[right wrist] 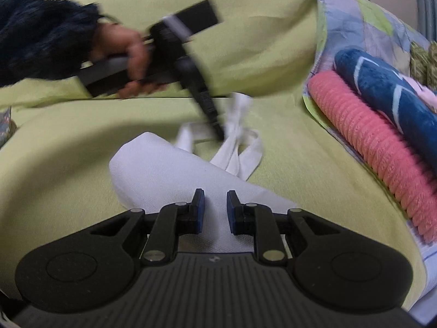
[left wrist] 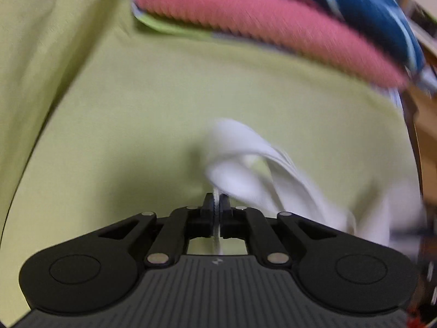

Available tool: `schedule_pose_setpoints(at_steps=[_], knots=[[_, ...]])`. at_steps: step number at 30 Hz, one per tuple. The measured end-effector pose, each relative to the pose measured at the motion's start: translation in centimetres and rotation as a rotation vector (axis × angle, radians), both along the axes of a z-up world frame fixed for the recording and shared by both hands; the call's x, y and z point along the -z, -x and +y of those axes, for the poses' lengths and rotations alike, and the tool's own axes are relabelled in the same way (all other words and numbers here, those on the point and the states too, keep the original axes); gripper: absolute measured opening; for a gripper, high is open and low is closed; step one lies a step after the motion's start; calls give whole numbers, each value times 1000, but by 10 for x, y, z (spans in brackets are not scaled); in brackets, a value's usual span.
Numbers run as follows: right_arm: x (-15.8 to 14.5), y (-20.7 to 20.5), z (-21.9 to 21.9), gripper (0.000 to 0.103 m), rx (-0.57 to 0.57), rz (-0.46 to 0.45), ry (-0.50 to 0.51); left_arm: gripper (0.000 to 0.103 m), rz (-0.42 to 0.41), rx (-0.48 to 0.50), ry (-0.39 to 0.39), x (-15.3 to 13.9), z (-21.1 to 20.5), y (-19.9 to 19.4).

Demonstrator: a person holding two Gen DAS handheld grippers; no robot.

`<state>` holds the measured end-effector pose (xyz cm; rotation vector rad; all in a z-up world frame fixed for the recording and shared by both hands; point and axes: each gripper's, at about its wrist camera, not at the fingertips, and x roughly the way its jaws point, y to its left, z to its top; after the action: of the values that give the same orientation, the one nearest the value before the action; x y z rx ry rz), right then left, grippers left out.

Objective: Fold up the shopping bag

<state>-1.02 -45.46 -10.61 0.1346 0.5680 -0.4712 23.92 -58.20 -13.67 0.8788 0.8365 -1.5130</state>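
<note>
- The yellow-green sofa cushion (right wrist: 273,169) is the work surface; rolled pink (right wrist: 382,147) and blue (right wrist: 396,93) blankets lie along its edge, well apart from the work.
- The white shopping bag (right wrist: 174,175) lies on the cushion, its body bunched into a loose fold directly ahead of the right gripper, its handles (right wrist: 240,142) trailing beyond.
- The right gripper (right wrist: 215,207) hovers over the bag body with jaws narrowly parted, holding nothing.
- The left gripper (left wrist: 217,205), gripped by the person's hand (right wrist: 128,52), is pinched tight on a handle strap.
- Judged step: drawing the handles over the body. To do it well, keep the strap taut and low, lay both handles flat inside the bag's outline, and let the right gripper press the body so it does not slide.
</note>
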Motion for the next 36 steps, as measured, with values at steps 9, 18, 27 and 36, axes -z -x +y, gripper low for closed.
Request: schedule_pose_setpoints(at_steps=[9,18,27,36], knots=[[-1,-2,-3,17,32,12,-19,6,216,-58,85,23,-51,20],[-5,-7,-10,17,33,43,-61,51,-97,-86,142,-39,5,8],[-5,-8,-13,17,41,43,-87,35,-53,-75,6,-28,61,16],[-4,-10,-13,17,47,52,-87,12,-18,74,-56,1,15,55]])
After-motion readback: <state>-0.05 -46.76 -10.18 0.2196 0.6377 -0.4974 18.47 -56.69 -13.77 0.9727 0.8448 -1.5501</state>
